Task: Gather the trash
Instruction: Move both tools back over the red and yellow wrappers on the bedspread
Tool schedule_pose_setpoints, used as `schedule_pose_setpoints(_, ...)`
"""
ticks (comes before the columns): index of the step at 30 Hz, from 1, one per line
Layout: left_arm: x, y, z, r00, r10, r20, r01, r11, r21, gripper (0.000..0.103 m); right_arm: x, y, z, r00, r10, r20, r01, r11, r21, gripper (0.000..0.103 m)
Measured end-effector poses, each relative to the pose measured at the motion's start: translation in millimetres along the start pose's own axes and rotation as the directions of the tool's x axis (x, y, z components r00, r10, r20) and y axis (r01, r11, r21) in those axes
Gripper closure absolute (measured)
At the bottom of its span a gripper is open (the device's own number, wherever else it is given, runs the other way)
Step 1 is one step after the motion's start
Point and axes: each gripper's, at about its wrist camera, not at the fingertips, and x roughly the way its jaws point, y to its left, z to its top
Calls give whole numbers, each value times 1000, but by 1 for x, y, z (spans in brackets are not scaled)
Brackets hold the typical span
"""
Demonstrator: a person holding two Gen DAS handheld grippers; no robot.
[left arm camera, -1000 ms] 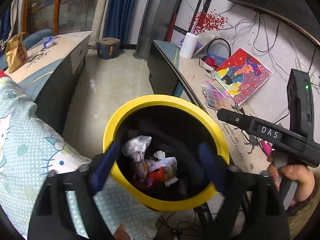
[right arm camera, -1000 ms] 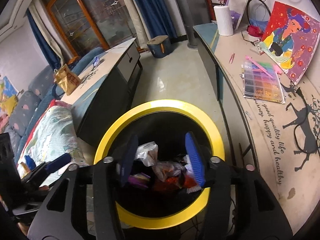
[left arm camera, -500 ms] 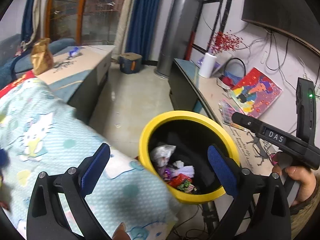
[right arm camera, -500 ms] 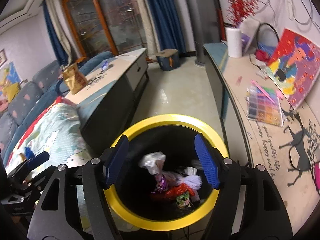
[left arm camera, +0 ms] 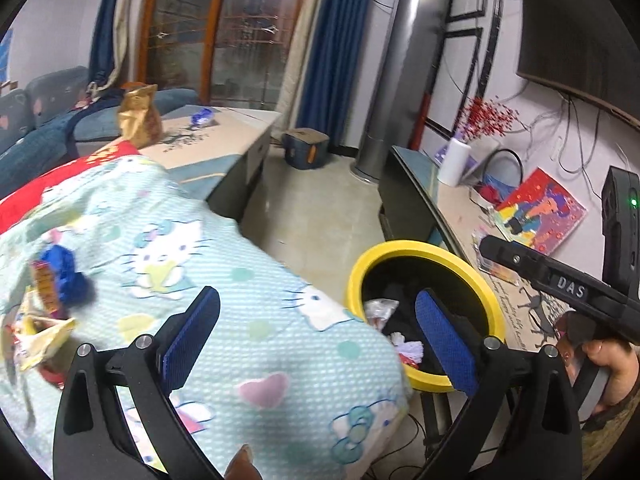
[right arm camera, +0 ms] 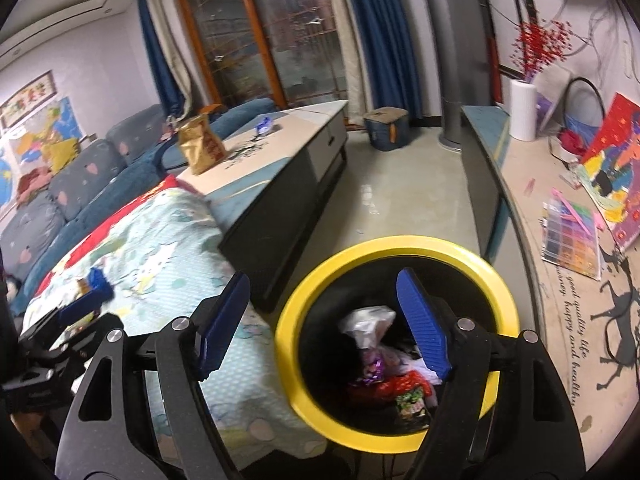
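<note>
we have both claws empty over the foot of the bed: the left gripper (left arm camera: 316, 332) stands as wide as it goes with nothing between its pads, and the right gripper (right arm camera: 324, 320) has just been opening further, also with nothing in it. what the next move turns on is where the loose trash lies from us. the remaining litter, a blue crumpled wrapper (left arm camera: 64, 276) and some pale torn packets (left arm camera: 36, 332), sits on the cartoon-print blanket (left arm camera: 248, 280) well off to the left of the left gripper, near that view's left edge; in the right wrist view the same blue scrap (right arm camera: 96, 280) shows far left, beyond the left claw. so we judge the left hand the nearer one, and it would need to swing leftward and down. the packets look strewn with no clear long axis we can read; blur hides the detail. the yellow-rimmed bin (right arm camera: 396, 244) stands just beside the blanket's edge, below the right gripper, and already holds a clear crumpled bag (right arm camera: 366, 324), purple, red and green wrappers (right arm camera: 400, 388), and something white. farther off, a gold snack bag (right arm camera: 200, 144) and a small blue wrapper (right arm camera: 264, 122) rest on the low cabinet (right arm camera: 280, 152), apart from each other.
</note>
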Motion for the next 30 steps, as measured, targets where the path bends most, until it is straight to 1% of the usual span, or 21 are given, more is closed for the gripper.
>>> schedule_pose_setpoints(6, -17, 24, -2, 998, 56, 20, -55, 997, -50, 8, 0, 28, -4, 998, 57, -18, -58, 997, -46, 35)
schedule_pose_setpoints(15, -42, 59, 0, 992, 115, 54, -107, 987, -120, 8, 2, 69, -14, 992, 121, -42, -125, 985, -117, 35)
schedule_pose_setpoints(23, -63, 96, -1, 979, 187, 75, -170, 967, -191, 8, 5, 103, -22, 981, 178, -72, -188, 969, -162, 35)
schedule_pose_setpoints(30, -78, 127, -7, 966, 249, 74, -225, 944, -240, 8, 10, 132, -26, 969, 227, -95, -241, 951, -193, 35)
